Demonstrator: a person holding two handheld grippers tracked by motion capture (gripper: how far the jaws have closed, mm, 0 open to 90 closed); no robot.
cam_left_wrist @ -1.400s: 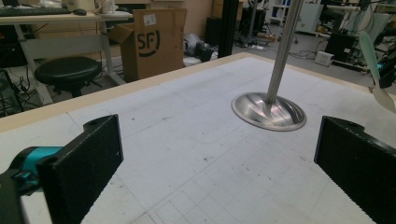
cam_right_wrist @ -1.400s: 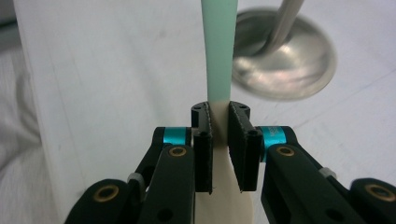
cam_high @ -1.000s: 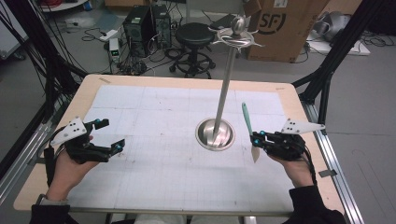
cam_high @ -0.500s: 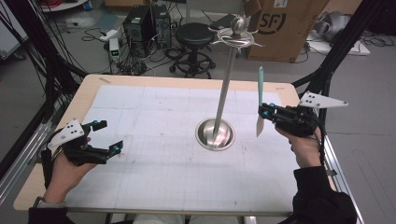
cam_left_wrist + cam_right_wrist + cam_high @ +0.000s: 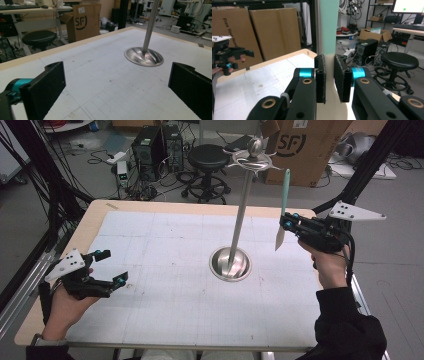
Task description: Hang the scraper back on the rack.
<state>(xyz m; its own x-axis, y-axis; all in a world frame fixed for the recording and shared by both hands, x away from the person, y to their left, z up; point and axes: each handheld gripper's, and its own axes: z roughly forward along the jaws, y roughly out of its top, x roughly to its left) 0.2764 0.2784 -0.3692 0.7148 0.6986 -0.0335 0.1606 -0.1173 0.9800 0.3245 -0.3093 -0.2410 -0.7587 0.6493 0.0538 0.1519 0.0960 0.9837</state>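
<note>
Two grippers are in play above the gridded table [image 5: 165, 315]. At about three o'clock from the steel stand [image 5: 239, 225], the right gripper [image 5: 284, 222] is raised off the table and clamped on a spatula [image 5: 282, 207], which stands nearly upright: mint-green handle at twelve o'clock, cream blade hanging toward six. In the right gripper view the pads press on either side of the spatula [image 5: 328, 37] where green meets cream. The spatula's handle tip is near the hook arms at the top of the stand, just to their right and apart from them. At about eight o'clock from the stand's round base, the left gripper [image 5: 111, 267] sits low near the table's front left, jaws spread wide with nothing between them; its own view looks across the mat toward the base [image 5: 144, 56].
</note>
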